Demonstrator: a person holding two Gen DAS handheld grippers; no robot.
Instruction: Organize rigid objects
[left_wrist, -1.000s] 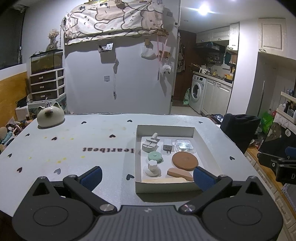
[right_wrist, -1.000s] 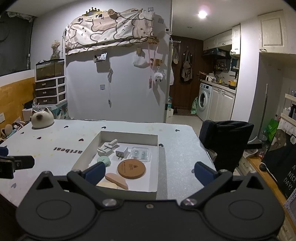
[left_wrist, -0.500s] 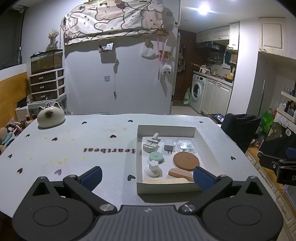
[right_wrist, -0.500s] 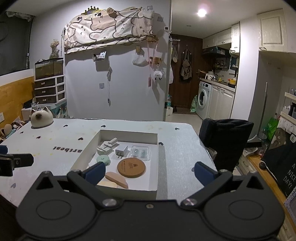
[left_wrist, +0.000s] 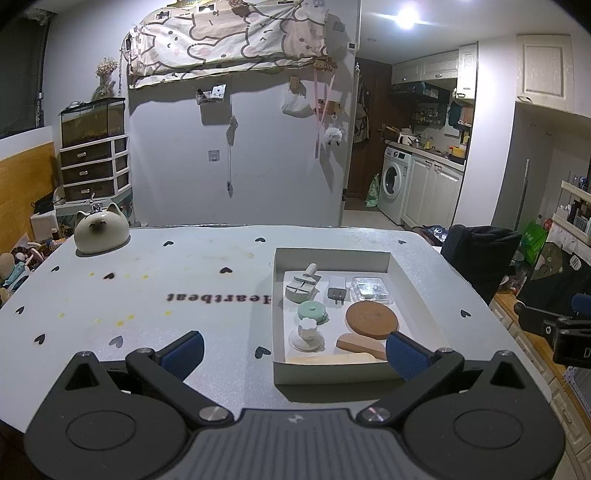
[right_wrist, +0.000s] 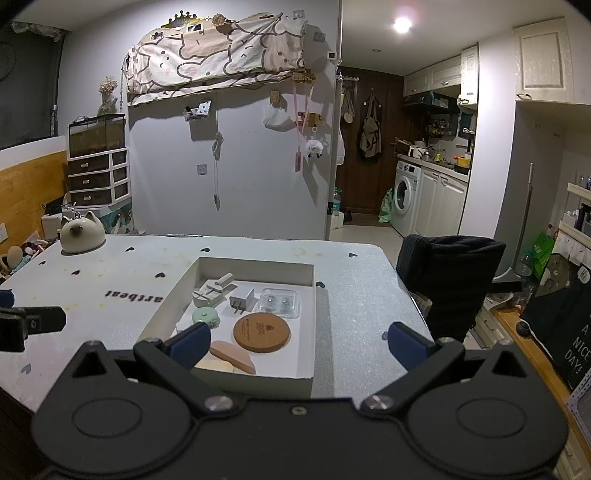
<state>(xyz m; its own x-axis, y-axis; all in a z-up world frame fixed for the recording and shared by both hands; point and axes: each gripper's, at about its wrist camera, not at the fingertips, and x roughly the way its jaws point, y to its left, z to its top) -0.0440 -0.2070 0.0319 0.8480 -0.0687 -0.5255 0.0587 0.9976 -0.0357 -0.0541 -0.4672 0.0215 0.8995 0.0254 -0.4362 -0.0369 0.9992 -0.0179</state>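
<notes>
We hold the left tool low over the near edge of the table, its blue-padded fingers spread wide apart and gripping nothing. The right tool hangs the same way, fingers apart and empty. Ahead of both sits a shallow white box; from the left tool it lies forward and to the right, and from the right tool forward and slightly left.

Inside the box we see a round cork coaster close to the middle, a white plug adapter beyond it, and a clear plastic case just right of the adapter. Toward the box's left side lie a pale clip-like piece at the far end, a mint green round case nearer, and a small white suction-cup holder nearer still. A tan wedge-shaped piece and a cream flat piece rest against the near wall.

Far off to the left, on the table's far corner, stands a cat-shaped ceramic figure, well apart from the box.
</notes>
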